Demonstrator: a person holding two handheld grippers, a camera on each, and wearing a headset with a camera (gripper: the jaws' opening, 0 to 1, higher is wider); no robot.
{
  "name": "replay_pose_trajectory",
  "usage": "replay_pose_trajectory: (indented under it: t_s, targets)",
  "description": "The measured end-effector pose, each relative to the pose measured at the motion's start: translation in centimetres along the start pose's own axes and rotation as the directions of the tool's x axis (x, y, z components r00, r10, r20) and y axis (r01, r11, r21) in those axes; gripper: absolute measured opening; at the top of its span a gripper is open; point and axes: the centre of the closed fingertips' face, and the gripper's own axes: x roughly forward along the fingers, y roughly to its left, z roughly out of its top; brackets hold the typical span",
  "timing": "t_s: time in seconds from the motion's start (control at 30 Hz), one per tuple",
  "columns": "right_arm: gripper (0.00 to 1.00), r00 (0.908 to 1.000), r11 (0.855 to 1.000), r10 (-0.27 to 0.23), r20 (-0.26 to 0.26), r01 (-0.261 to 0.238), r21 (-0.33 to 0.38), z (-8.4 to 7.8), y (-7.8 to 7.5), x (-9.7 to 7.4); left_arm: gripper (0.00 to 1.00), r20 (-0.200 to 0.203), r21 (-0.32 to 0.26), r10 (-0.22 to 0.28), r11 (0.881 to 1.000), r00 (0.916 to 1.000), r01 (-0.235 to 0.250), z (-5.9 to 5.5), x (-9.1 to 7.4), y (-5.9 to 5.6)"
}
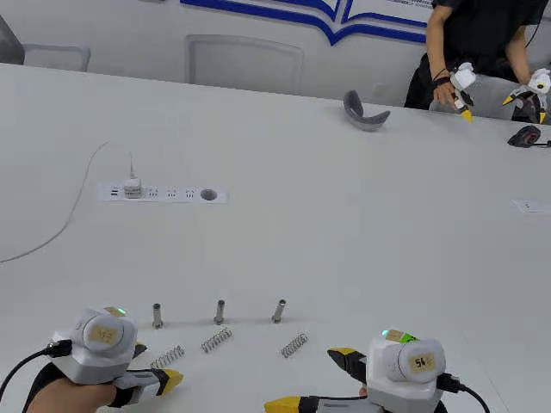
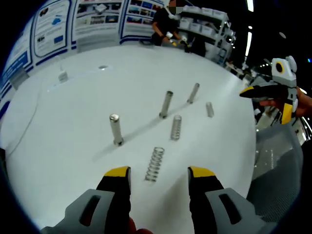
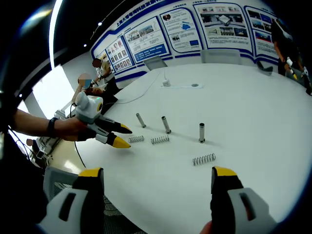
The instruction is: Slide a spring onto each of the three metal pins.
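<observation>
Three short metal pins (image 1: 157,315) (image 1: 219,311) (image 1: 279,311) stand upright in a row near the front of the white table (image 1: 344,232). In front of each pin lies a loose spring: left (image 1: 168,356), middle (image 1: 216,340), right (image 1: 294,345). My left gripper (image 1: 155,364) is open at the lower left, its yellow tips either side of the left spring (image 2: 155,164) without touching it. At the lower right, my right gripper (image 1: 311,379) is open and holds nothing, just short of the right spring (image 3: 204,159). The left gripper (image 3: 123,136) shows beside the left spring (image 3: 136,139).
A white power strip (image 1: 164,194) with a plugged-in charger and cable lies mid-table on the left. A grey curved object (image 1: 365,112) rests far back. Another person (image 1: 473,52) with grippers works at the far right corner. Chairs stand behind the table.
</observation>
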Motion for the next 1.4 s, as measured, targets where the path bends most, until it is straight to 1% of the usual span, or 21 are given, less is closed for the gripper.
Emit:
replay_pose_trajectory:
  t_s: [0.17, 0.23, 0.3, 0.37, 0.43, 0.47, 0.57, 0.6, 0.73, 0.8, 0.83, 0.87, 0.9, 1.0, 1.17, 1.3, 1.4]
  targets:
    - [0.92, 1.0000, 1.000, -0.004, 0.002, 0.004, 0.004, 0.0, -0.2, -0.1, 0.41, -0.004, -0.031, 0.015, 0.999, 0.9999, -0.015, -0.4, 0.5, 0.3]
    - [0.92, 1.0000, 1.000, -0.004, 0.000, 0.004, 0.004, -0.1, -0.2, -0.1, 0.39, 0.003, -0.040, 0.021, 0.999, 0.9998, -0.021, -0.4, 0.7, 0.3]
    - [0.92, 1.0000, 1.000, -0.003, -0.002, 0.003, 0.004, -0.2, -0.2, -0.1, 0.38, 0.007, -0.037, 0.025, 0.999, 0.9997, -0.024, -0.2, 0.8, 0.2]
    - [0.92, 1.0000, 1.000, -0.002, -0.002, 0.002, 0.005, -0.2, -0.1, -0.1, 0.36, 0.005, -0.021, 0.027, 0.999, 0.9996, -0.027, -0.2, 0.9, 0.1]
    - [0.92, 1.0000, 1.000, -0.001, -0.003, 0.001, 0.005, -0.2, -0.1, 0.0, 0.34, 0.001, 0.020, 0.037, 0.999, 0.9993, -0.037, -0.2, 1.0, 0.2]
    - [0.92, 1.0000, 1.000, -0.001, -0.003, 0.001, 0.004, -0.2, -0.1, 0.0, 0.32, 0.005, 0.035, 0.037, 0.999, 0.9993, -0.038, -0.1, 1.0, 0.1]
    - [0.92, 1.0000, 1.000, 0.000, -0.003, 0.000, 0.005, -0.2, -0.1, 0.0, 0.29, -0.001, 0.057, 0.043, 0.997, 0.9991, -0.043, -0.3, 1.2, 0.0]
    - [0.92, 1.0000, 1.000, -0.001, -0.003, 0.001, 0.006, -0.2, -0.1, 0.0, 0.28, 0.005, 0.062, 0.048, 0.997, 0.9988, -0.048, -0.2, 1.2, 0.1]
    - [0.92, 1.0000, 1.000, 0.003, -0.006, -0.003, 0.005, -0.2, -0.1, 0.1, 0.20, 0.003, 0.096, 0.079, 0.992, 0.9969, -0.079, -0.3, 1.1, 0.6]
    - [0.92, 1.0000, 1.000, 0.006, -0.006, -0.006, 0.005, -0.2, 0.0, 0.2, 0.16, -0.001, 0.102, 0.086, 0.991, 0.9963, -0.085, -0.4, 1.0, 0.6]
    - [0.92, 1.0000, 1.000, 0.007, -0.007, -0.007, 0.004, -0.2, 0.1, 0.2, 0.14, -0.002, 0.098, 0.085, 0.992, 0.9964, -0.084, -0.5, 1.0, 0.6]
    - [0.92, 0.9999, 1.000, 0.008, -0.009, -0.008, 0.002, -0.3, 0.1, 0.2, 0.12, -0.003, 0.075, 0.073, 0.994, 0.9973, -0.073, -0.5, 1.0, 0.5]
    - [0.92, 0.9999, 1.000, 0.009, -0.009, -0.009, 0.002, -0.3, 0.2, 0.2, 0.11, 0.000, 0.065, 0.073, 0.995, 0.9973, -0.073, -0.5, 0.9, 0.6]
    - [0.92, 0.9999, 1.000, 0.011, -0.011, -0.011, 0.004, -0.3, 0.3, 0.2, 0.11, -0.004, 0.061, 0.073, 0.995, 0.9973, -0.072, -0.6, 0.8, 0.7]
    - [0.92, 0.9999, 1.000, 0.013, -0.008, -0.012, 0.006, -0.2, 0.3, 0.2, 0.11, -0.005, 0.030, 0.076, 0.997, 0.9971, -0.076, -0.8, 0.5, 0.9]
    - [0.92, 0.9998, 1.000, 0.015, -0.010, -0.015, 0.005, -0.2, 0.4, 0.2, 0.11, 0.004, 0.019, 0.076, 0.997, 0.9971, -0.076, -0.8, 0.2, 0.9]
    - [0.92, 0.9998, 1.000, 0.015, -0.009, -0.015, 0.007, -0.3, 0.4, 0.2, 0.11, 0.009, 0.014, 0.073, 0.997, 0.9973, -0.074, -0.9, -0.3, 0.5]
